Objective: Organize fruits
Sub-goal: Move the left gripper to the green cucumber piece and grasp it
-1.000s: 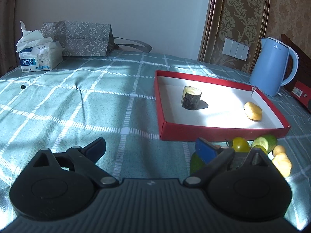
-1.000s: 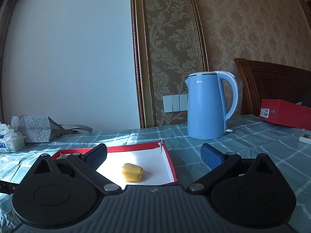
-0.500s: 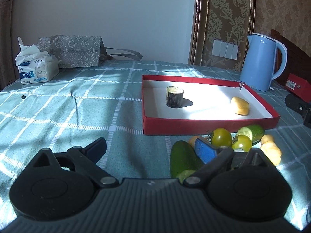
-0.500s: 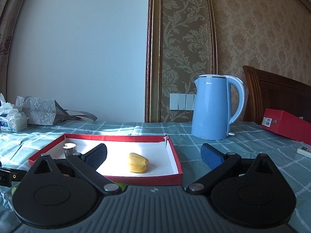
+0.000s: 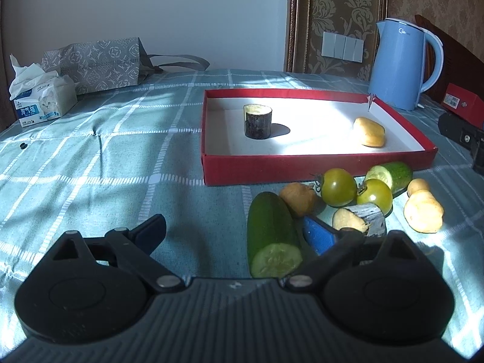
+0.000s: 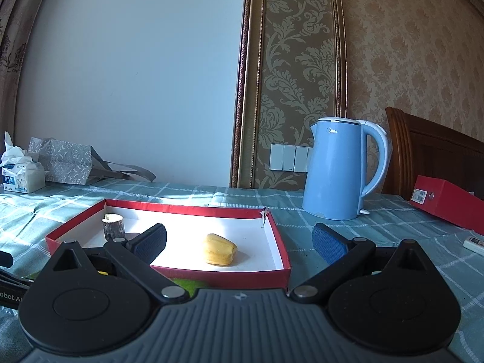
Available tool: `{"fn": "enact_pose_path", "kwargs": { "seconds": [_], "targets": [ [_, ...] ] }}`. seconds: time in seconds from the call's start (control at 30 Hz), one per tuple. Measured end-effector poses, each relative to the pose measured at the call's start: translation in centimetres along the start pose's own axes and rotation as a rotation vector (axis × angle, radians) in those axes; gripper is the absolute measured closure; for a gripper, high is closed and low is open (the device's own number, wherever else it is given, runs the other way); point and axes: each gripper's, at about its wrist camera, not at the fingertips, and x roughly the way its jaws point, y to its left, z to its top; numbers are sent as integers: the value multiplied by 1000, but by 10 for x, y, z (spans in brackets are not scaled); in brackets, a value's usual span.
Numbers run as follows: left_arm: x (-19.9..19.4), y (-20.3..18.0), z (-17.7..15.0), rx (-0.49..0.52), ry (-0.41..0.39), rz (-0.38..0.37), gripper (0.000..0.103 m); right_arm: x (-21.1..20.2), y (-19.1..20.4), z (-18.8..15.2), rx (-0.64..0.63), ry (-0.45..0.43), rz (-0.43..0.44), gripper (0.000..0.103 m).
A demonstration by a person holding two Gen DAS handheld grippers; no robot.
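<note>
Left gripper (image 5: 236,230) wide but closing on nothing, long cucumber (image 5: 272,233) on the cloth inside the gap near its right finger, long axis pointing away toward red tray (image 5: 317,166); right gripper (image 6: 239,242) open, empty, probably farther.

Left gripper (image 5: 234,231) and right gripper (image 6: 239,240): matching handheld units. Each has a grey ribbed central body bearing a small white mark, two black rounded housings with circular recesses and triangular cut-outs, silver pivot screws at the base of each black finger arm, and blue textured fingertip pads (image 6: 328,243). White lettering, partly cut off, marks a black part at the right view's left edge.
</note>
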Motion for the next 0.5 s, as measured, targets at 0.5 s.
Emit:
{"fn": "enact_pose_path", "kwargs": {
  "seconds": [0.5],
  "targets": [
    [2,-8,-1,41,0,31,32,1,1,0,-9,6,-3,0]
  ]
}}
